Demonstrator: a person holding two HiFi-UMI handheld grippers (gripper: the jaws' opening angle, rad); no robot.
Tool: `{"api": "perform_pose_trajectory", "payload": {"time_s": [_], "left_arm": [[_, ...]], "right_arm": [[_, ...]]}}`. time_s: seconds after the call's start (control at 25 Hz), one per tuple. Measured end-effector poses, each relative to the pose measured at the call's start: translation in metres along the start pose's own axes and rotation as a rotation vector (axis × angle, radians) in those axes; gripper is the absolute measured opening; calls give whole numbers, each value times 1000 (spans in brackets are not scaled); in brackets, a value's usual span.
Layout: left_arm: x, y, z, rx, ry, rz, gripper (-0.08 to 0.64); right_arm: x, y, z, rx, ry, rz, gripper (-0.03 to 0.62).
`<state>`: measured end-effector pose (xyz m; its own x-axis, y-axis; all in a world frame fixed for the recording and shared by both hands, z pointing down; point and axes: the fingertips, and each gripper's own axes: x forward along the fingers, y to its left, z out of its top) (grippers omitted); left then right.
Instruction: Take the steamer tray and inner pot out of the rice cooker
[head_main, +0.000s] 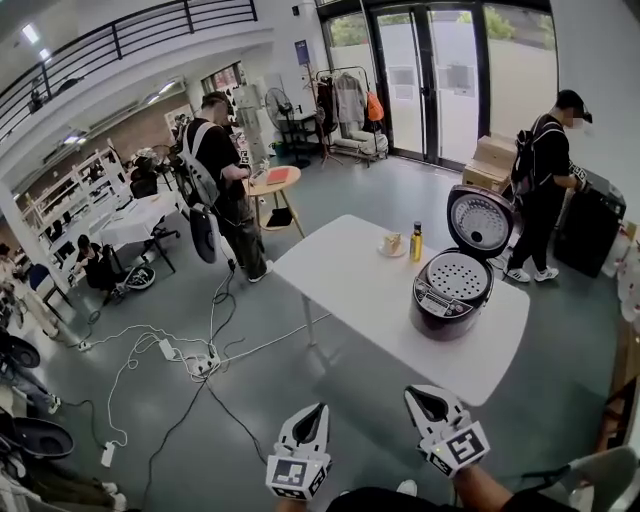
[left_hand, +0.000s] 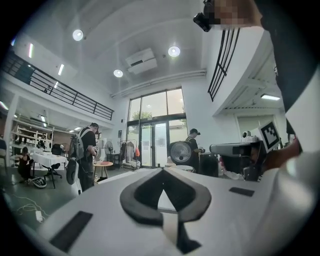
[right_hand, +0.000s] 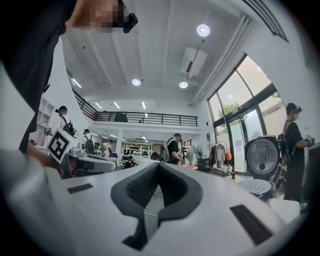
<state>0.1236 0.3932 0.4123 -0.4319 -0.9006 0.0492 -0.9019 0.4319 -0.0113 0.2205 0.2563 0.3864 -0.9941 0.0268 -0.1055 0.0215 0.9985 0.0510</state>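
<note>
The dark rice cooker stands on the white table with its lid raised. A perforated white steamer tray sits in its top; the inner pot is hidden beneath it. My left gripper and right gripper hover low in the head view, well short of the table, both shut and empty. In the left gripper view the shut left gripper faces the cooker's lid far ahead. In the right gripper view the shut right gripper sees the lid and tray at right.
A yellow bottle and a small item stand on the table behind the cooker. Cables and a power strip trail over the floor at left. One person stands by a round wooden table, another near cardboard boxes.
</note>
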Motion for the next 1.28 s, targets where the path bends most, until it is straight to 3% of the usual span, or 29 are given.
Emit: {"api": "perform_pose_trajectory", "payload": {"time_s": [0.08, 0.12, 0.24, 0.4, 0.56, 0.6, 1.04, 1.28], "left_arm": [[2, 0, -4, 22, 11, -2, -2], [3, 1, -4, 25, 14, 2, -2], [2, 12, -5, 18, 21, 31, 42], [-1, 30, -6, -10, 8, 71, 283], [-2, 50, -9, -22, -2, 115, 567], [-3, 54, -9, -22, -6, 118, 594], [-16, 93, -28, -11, 40, 67, 594], [5, 104, -41, -23, 65, 43, 594]], "right_arm": [[3, 2, -3, -30, 2, -9, -2], [4, 3, -3, -37, 3, -9, 28], [10, 5, -1, -38, -8, -21, 180], [14, 2, 5, -56, -48, -80, 338], [23, 0, 8, -86, -90, -147, 585], [26, 2, 8, -96, -91, -157, 592], [50, 30, -20, -66, -18, -222, 594], [60, 15, -32, -58, 1, -247, 594]]}}
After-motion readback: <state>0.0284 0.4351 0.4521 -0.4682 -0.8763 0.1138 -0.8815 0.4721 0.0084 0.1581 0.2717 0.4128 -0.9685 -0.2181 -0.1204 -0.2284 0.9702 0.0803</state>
